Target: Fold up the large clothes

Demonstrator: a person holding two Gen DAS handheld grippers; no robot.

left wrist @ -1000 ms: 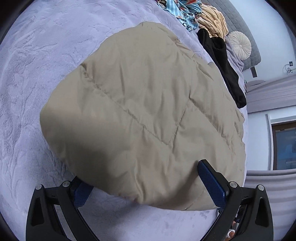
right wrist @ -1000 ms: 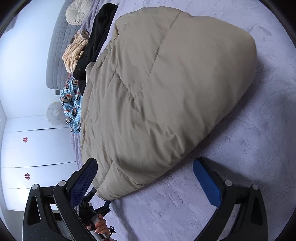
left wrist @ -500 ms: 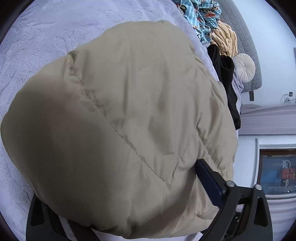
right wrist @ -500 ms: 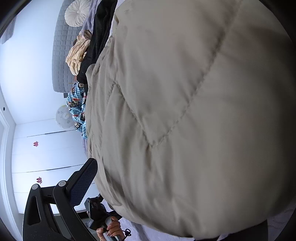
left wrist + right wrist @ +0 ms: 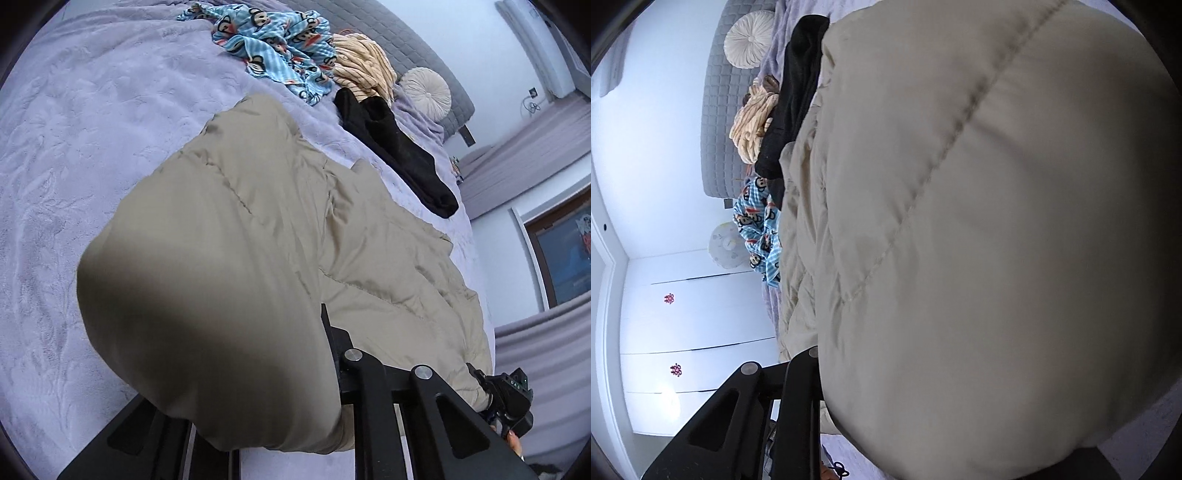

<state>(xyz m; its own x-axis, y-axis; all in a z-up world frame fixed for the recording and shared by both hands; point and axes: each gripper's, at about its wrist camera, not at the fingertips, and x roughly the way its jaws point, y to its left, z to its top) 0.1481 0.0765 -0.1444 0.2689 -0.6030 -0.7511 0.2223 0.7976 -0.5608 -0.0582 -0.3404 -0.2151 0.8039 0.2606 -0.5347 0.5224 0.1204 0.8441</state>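
A beige quilted jacket lies on the lilac bed cover. My left gripper has the jacket's near edge between its jaws. They are closing on the padding, which bulges over the left finger and hides it; the right finger presses into the fabric. In the right wrist view the jacket fills most of the picture. My right gripper is closing on that same near edge; only its left finger shows, tight against the cloth. The right gripper's black housing shows at the jacket's near right corner.
Beyond the jacket lie a black garment, a cream striped garment and a blue monkey-print garment. A round cushion leans on the grey headboard. White wardrobe doors stand past the bed.
Both grippers pushed onto the jacket's near edge and their jaws went from wide apart to closed on it. The left one rose, and the edge now bulges up before both cameras.
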